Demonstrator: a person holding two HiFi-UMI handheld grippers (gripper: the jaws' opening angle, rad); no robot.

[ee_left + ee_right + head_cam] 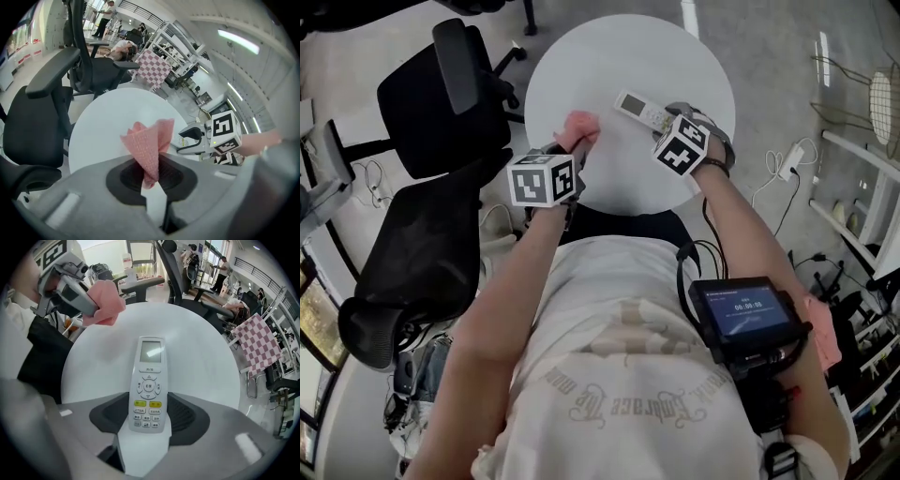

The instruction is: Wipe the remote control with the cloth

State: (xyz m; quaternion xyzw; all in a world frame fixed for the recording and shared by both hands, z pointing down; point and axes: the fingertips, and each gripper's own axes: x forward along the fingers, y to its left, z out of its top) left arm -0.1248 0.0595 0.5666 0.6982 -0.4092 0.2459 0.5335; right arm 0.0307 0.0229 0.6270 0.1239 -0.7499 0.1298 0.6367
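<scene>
A white remote control (640,110) (148,380) lies face up on the round white table (609,56). My right gripper (662,122) (147,420) points down over the remote's button end. Its jaws stand wide on either side of that end, close to it but not squeezing it. My left gripper (570,142) (151,176) is shut on a bunched pink cloth (578,127) (149,143). It holds the cloth just above the table, to the left of the remote. The right gripper view shows the cloth (105,298) beyond the remote's screen end, apart from it.
Two black office chairs (441,94) (422,253) stand left of the table. A screen unit (742,314) hangs at the person's right side. A red-and-white checked cloth (258,343) hangs beyond the table's far side. Cables lie on the floor at right.
</scene>
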